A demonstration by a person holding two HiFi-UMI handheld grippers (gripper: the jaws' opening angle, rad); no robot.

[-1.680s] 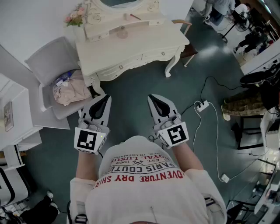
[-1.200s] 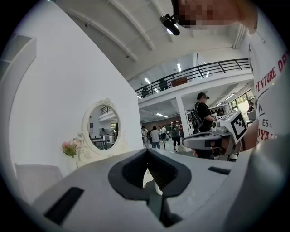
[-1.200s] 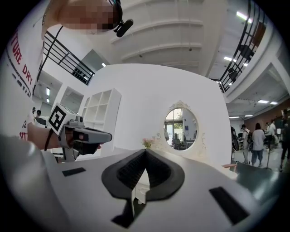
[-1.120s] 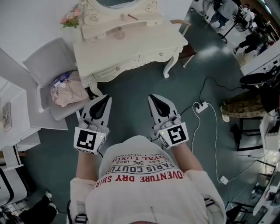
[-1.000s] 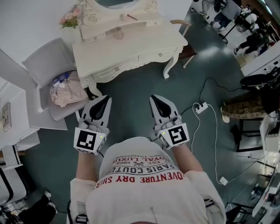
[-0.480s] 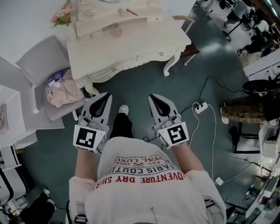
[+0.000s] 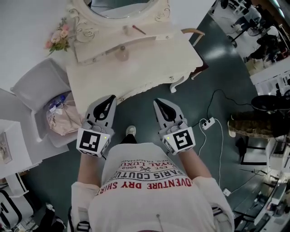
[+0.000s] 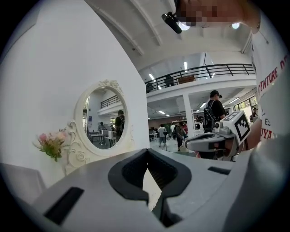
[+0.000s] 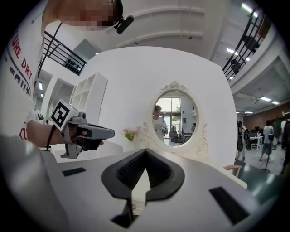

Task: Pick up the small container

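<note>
A small round container (image 7: 121,55) stands on the top of the cream dressing table (image 7: 149,63), just in front of the low shelf under the oval mirror (image 7: 118,6). My left gripper (image 7: 111,98) is shut and holds nothing, its tips over the table's front edge. My right gripper (image 7: 157,102) is also shut and holds nothing, just short of that edge. Both point level toward the mirror. In the left gripper view the closed left gripper (image 8: 147,151) faces the mirror (image 8: 106,119). In the right gripper view the right gripper (image 9: 146,151) does the same. The container is hidden behind the jaws in both gripper views.
Pink flowers (image 7: 56,40) stand at the table's left end, and a thin stick (image 7: 139,30) lies on the shelf. A grey seat with a pinkish bundle (image 7: 61,115) is at the left. A wooden chair (image 7: 194,32) stands at the right, with a power strip and cables (image 7: 209,122) on the floor.
The person has stepped toward the dressing table, and both grippers have come forward together until their tips are at its front edge. Both pairs of jaws stay shut.
</note>
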